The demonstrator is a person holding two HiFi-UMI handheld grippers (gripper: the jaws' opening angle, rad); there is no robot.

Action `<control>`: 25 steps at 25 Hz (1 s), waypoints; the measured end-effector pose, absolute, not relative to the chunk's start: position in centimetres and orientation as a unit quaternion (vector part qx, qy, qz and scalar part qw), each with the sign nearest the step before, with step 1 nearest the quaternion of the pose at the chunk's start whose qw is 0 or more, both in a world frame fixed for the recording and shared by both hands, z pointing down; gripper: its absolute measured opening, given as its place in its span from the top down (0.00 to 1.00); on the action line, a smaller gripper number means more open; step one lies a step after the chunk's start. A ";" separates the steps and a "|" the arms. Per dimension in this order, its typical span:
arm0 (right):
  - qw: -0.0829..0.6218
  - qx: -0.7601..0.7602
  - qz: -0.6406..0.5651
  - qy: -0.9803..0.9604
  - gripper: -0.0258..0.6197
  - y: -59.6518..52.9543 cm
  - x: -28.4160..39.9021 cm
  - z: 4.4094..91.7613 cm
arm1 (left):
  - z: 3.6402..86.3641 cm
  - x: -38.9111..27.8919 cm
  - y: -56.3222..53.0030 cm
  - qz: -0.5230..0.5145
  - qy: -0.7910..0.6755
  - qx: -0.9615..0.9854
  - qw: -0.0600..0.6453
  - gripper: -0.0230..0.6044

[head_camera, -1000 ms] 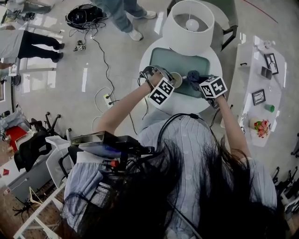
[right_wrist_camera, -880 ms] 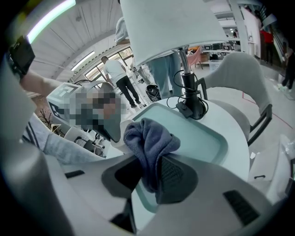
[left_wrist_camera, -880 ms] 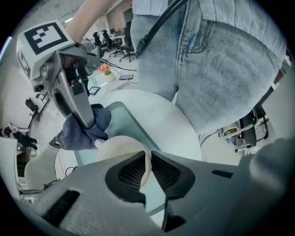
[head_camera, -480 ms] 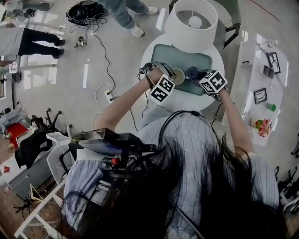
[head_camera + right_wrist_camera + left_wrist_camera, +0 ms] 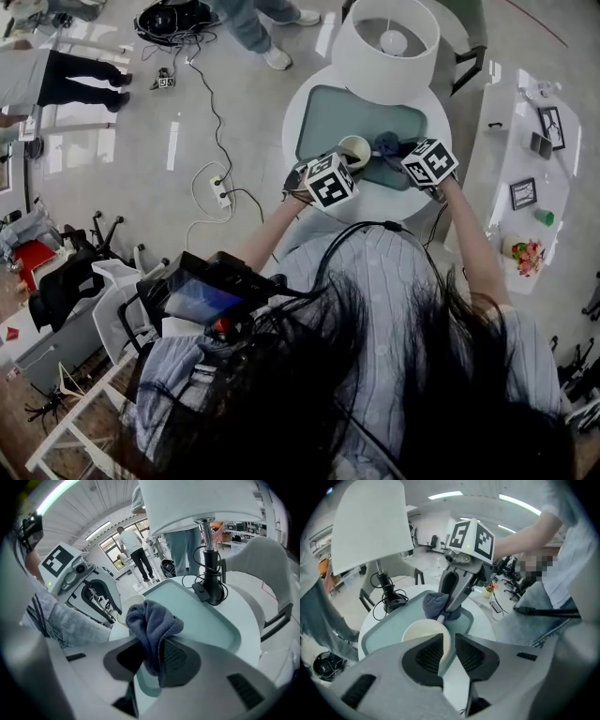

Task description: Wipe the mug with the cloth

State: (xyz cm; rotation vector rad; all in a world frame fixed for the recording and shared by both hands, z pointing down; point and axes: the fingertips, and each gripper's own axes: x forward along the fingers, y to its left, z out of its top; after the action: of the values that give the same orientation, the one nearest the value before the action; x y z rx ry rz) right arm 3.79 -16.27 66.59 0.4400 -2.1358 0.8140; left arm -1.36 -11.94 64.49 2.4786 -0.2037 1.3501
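**Mug parked on tray, cloth pinched in R gripper**

Cream mug (image 5: 354, 150) upright on the teal tray (image 5: 323, 108), close to the tray's near edge, a bit left of middle. Tray on a round white table (image 5: 398, 202). White-shaded lamp (image 5: 384, 42) on the table too, base just past the tray's far edge.

L gripper (image 5: 449, 641): jaws just been opening, now a little apart, nothing squeezed btw the pads. Mug wall showing through the gap, just past the tips.

R gripper (image 5: 152, 648): clamped tight on a blue-grey cloth (image 5: 152, 618), bunched up above the jaws w/ a fold hanging down btw them. In the head view, cloth over the tray right beside the mug, on its right. Can't tell if touching.

Both grippers angled down at the tray from the near side.

Off the table: power strip (image 5: 220, 192) + cables on the floor to the left.
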 end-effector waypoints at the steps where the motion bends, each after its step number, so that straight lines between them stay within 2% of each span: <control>1: 0.397 0.171 0.320 -0.843 0.82 -16.3 3.8 66.6 | 64.7 -1.1 -12.1 0.474 -0.091 0.862 0.156 0.86; 7: 0.401 0.155 0.315 -0.846 0.82 -16.1 3.8 66.7 | 65.7 0.6 -13.0 0.461 -0.176 0.846 0.203 0.86; 13: 0.406 0.139 0.309 -0.849 0.82 -15.7 3.6 66.7 | 67.6 0.0 -13.3 0.490 -0.207 0.825 0.190 0.86; 25: 0.398 0.119 0.320 -0.851 0.82 -13.8 2.1 66.6 | 68.3 -1.8 -12.4 0.557 -0.045 0.828 0.037 0.88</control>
State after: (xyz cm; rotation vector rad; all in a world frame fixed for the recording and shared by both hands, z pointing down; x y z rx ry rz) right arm 2.09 -13.80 66.63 0.3013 -2.1556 0.8110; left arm -1.75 -12.42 68.32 2.5435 -0.1391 1.7104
